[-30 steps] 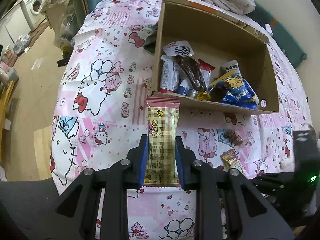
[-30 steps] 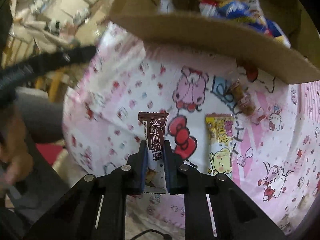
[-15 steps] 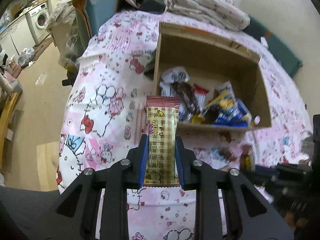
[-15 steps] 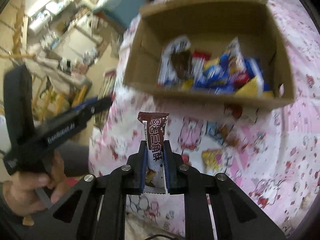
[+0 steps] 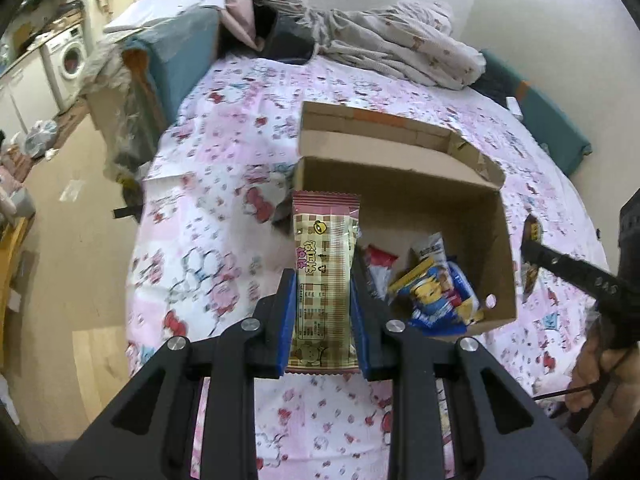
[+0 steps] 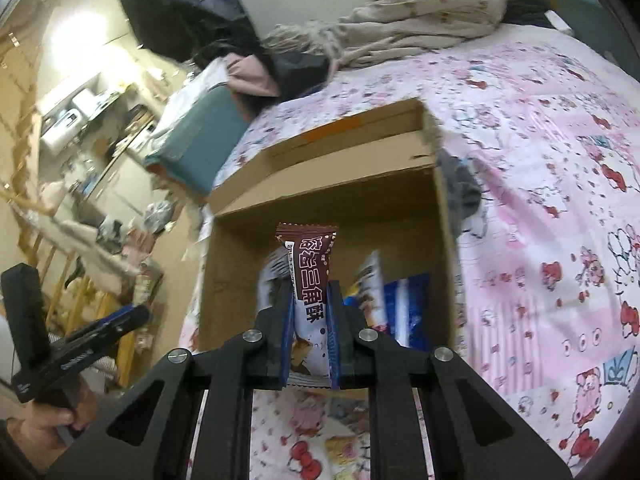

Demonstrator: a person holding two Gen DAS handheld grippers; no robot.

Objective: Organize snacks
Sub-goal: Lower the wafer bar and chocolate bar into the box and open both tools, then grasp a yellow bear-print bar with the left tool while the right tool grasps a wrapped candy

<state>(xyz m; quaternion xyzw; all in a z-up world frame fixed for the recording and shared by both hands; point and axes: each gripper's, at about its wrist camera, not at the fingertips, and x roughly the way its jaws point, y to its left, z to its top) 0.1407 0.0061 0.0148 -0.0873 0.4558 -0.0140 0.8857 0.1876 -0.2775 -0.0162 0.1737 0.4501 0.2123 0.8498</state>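
The left wrist view looks down on the open cardboard box (image 5: 404,184) from its near left corner, so the packets lying on its floor show plainly: a blue and yellow packet (image 5: 436,292), a red-tipped wrapper (image 5: 380,258) and a white sachet (image 5: 432,246). The box sits on a pink cartoon-print bedspread (image 5: 224,208). This view also takes in a washing machine (image 5: 72,60) off to the left and a heap of pale bedding (image 5: 400,48) beyond the box.

The right wrist view comes at the box (image 6: 328,184) from the opposite near side and lower, so the far wall and folded flap fill the frame, while the contents are blurred; what looks like a blue packet (image 6: 408,304) stands against the right wall. Only here does the person's left hand (image 6: 48,420) show, wrapped round the other tool's handle.

The left gripper (image 5: 323,296) is closed on a tan checked snack bar (image 5: 324,276), its blue pads pressed to both long edges. The bar's long axis runs along the fingers, pink crimped end pointing away, over the box's near left corner.

The right gripper (image 6: 310,308) is clamped on a brown-topped wafer packet (image 6: 310,280), also lengthwise with the fingers, brown end forward, above the box's open interior.
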